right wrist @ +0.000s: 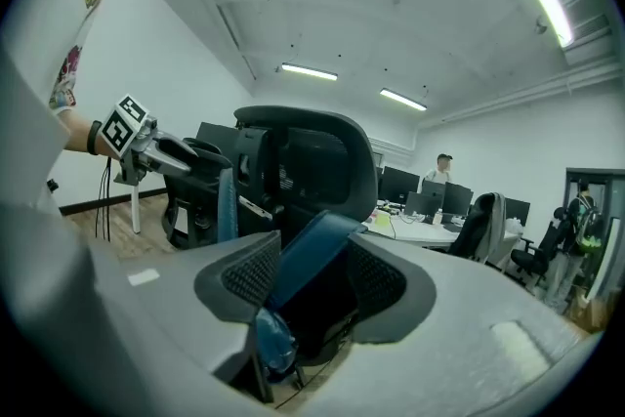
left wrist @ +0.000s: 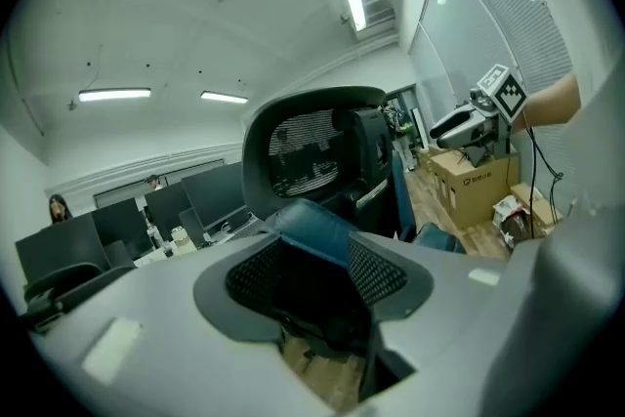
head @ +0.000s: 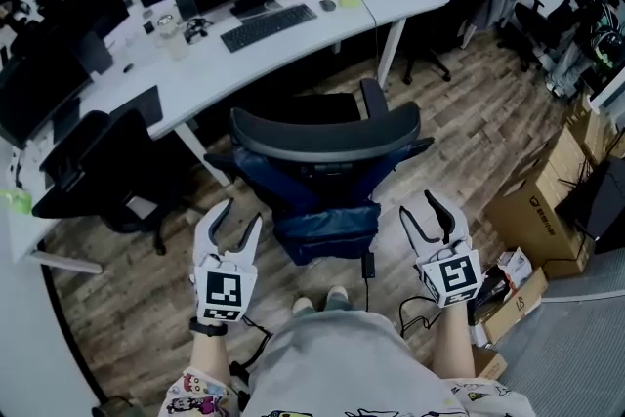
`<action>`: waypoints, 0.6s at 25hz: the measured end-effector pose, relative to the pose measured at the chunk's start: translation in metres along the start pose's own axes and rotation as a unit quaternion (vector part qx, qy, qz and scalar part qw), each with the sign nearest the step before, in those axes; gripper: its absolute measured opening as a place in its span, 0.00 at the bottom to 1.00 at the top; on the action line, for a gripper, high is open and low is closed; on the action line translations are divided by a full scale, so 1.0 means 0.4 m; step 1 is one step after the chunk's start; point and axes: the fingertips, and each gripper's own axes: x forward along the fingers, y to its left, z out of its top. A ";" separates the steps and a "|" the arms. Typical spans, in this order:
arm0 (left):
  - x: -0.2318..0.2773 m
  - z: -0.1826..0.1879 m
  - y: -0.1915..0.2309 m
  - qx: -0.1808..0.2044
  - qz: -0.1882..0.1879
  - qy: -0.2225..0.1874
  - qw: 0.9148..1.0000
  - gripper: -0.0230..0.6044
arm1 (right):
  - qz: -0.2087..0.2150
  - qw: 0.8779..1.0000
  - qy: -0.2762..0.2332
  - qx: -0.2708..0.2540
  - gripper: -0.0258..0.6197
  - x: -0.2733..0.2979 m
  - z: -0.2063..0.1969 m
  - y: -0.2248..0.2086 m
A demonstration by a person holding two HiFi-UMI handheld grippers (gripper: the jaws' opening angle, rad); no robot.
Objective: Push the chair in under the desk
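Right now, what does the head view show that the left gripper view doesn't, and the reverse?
Only the head view: the keyboard on the white desk, the left gripper with its jaws apart, and the person's shoe tips. Only the left gripper view: the ceiling light strips. Both: the black office chair, the right gripper and the cardboard box.

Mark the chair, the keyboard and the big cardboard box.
chair (head: 327,140), head view, top edge of its backrest.
keyboard (head: 269,26), head view, middle of the keys.
cardboard box (head: 535,215), head view, its printed side.
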 end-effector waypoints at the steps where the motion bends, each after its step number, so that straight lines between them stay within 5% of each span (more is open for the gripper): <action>1: 0.008 -0.002 0.004 0.009 0.001 0.005 1.000 0.38 | 0.003 1.000 -0.001 -0.005 0.37 0.008 0.001 -0.007; 15: 0.128 -0.048 0.082 0.160 -0.001 0.068 0.985 0.53 | 0.048 0.986 0.055 -0.147 0.47 0.134 -0.065 -0.118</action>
